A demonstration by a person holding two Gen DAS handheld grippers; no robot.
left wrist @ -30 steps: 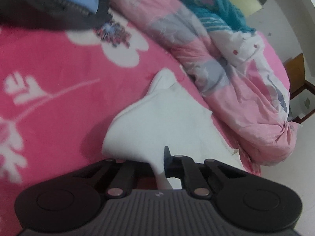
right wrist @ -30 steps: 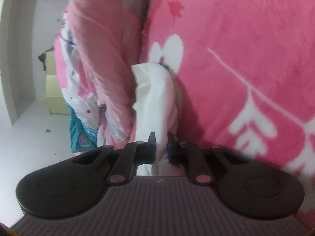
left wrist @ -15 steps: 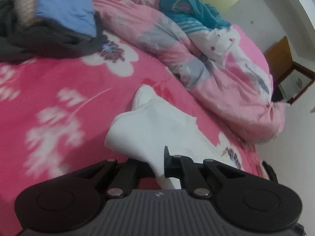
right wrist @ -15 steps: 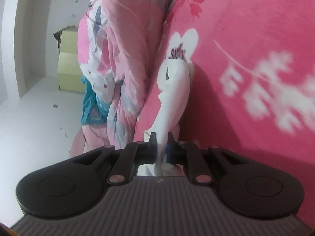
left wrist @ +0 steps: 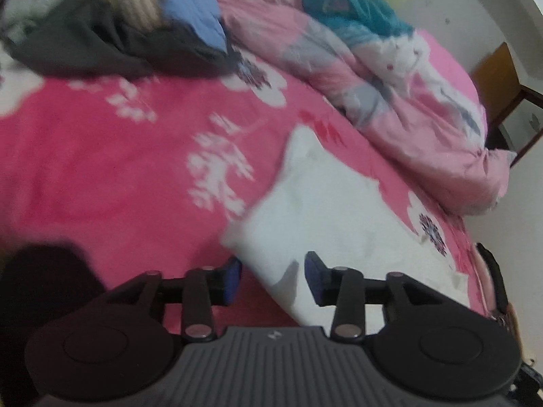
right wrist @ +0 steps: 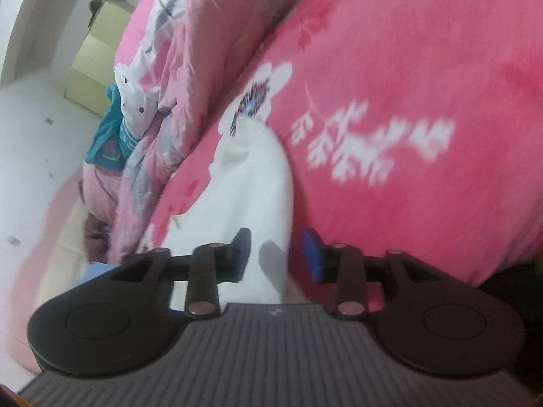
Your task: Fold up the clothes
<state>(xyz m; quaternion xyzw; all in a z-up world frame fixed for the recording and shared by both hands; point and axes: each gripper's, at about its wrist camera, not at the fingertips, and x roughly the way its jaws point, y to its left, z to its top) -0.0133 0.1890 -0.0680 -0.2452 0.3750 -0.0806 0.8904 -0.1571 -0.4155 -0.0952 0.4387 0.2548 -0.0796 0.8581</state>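
Left gripper (left wrist: 273,273): jaws have just been opening and stand apart; the garment's edge lies between them, pads clear of it.
Right gripper (right wrist: 276,254): jaws likewise just opened, apart, with white cloth between and not pinched.
Garment (left wrist: 325,210): white, lying flat on the pink flowered bed (left wrist: 101,169), beside the bunched quilt (left wrist: 390,101).
Pile (left wrist: 112,34): dark and blue clothes at the bed's far side.

Open pink floral fleece blanket (left wrist: 101,169) left of the flat white folded garment (left wrist: 322,210) gives free passage. Rumpled pink patterned quilt (left wrist: 390,101) blocks the far right side; dark grey clothes heap (left wrist: 101,51) with blue fabric (left wrist: 190,3) blocks the far edge.
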